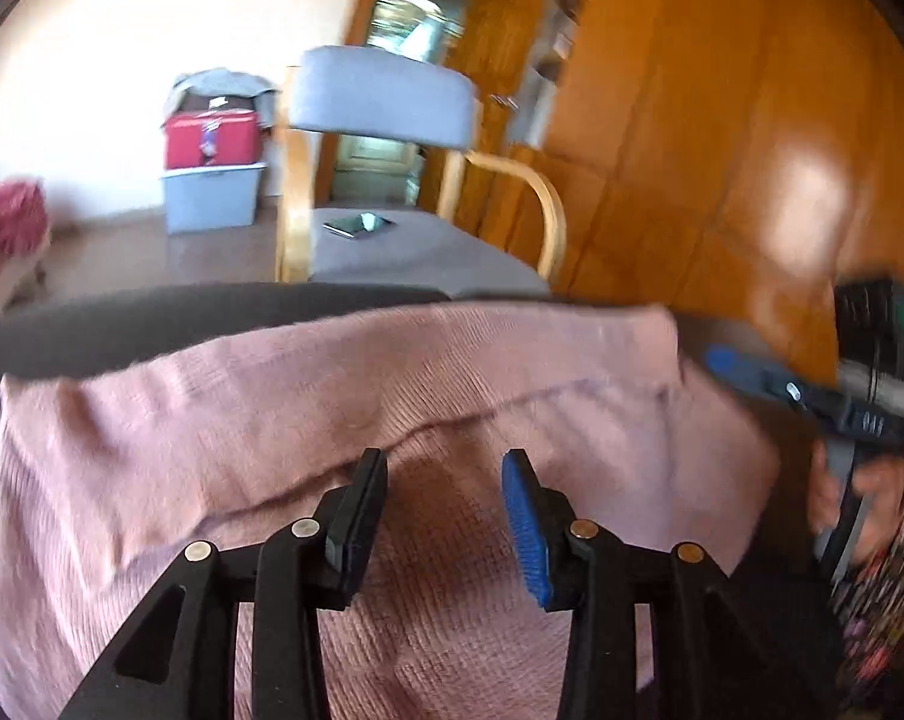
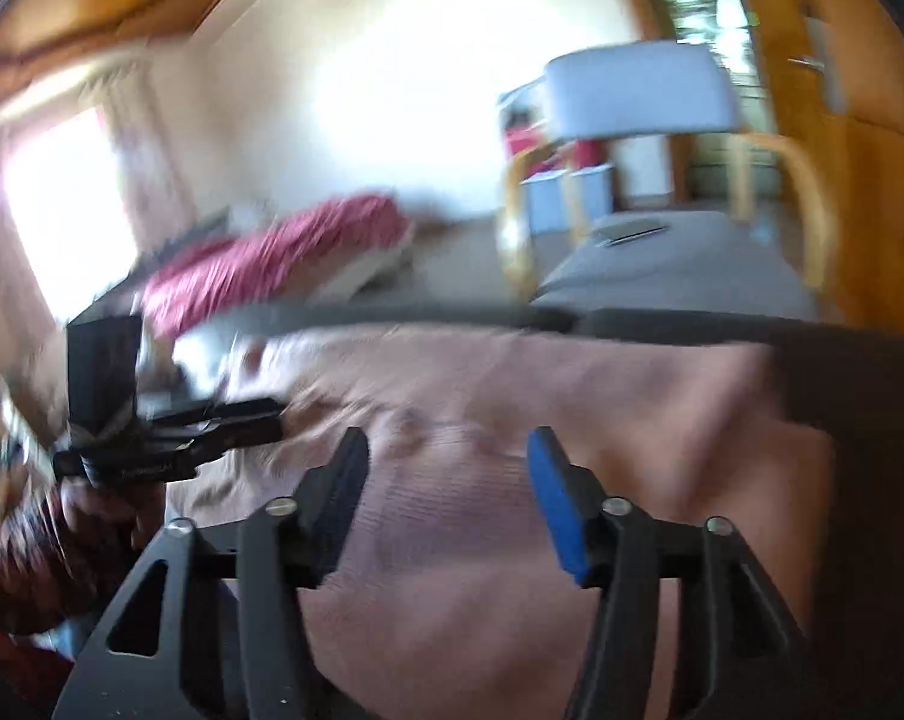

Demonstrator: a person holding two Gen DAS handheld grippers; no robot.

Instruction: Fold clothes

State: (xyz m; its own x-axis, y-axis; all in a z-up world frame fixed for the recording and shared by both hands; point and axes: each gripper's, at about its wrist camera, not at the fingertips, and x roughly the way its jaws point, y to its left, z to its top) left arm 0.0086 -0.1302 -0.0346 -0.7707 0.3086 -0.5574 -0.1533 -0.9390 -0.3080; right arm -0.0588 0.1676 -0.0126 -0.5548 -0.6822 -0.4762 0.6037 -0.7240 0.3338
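Pink knit garment (image 1: 392,420) lies on the dark counter (image 1: 152,324), its far edge close to the counter's far edge, with one layer already folded over: a fold line runs across it in the left wrist view.

Left claw (image 1: 446,516): released, jaws apart, nothing between them, hovering over the garment's near half. Right claw (image 2: 452,498): also released, gap empty, above the garment toward its right side. Neither pad touches cloth as far as I can tell; the right view is heavily blurred.

Step, my read: between folds. A fold is laid down and both claws are free.

Next move calls for picking new grab points, probably the two corners of one end or side, claws dropped to the cloth and closed on both layers so the fold doesn't slip apart, then carried over together. Knit is floppy; uneven lift will skew the edge.

Armchair (image 1: 392,180) beyond the far edge, out of the way.
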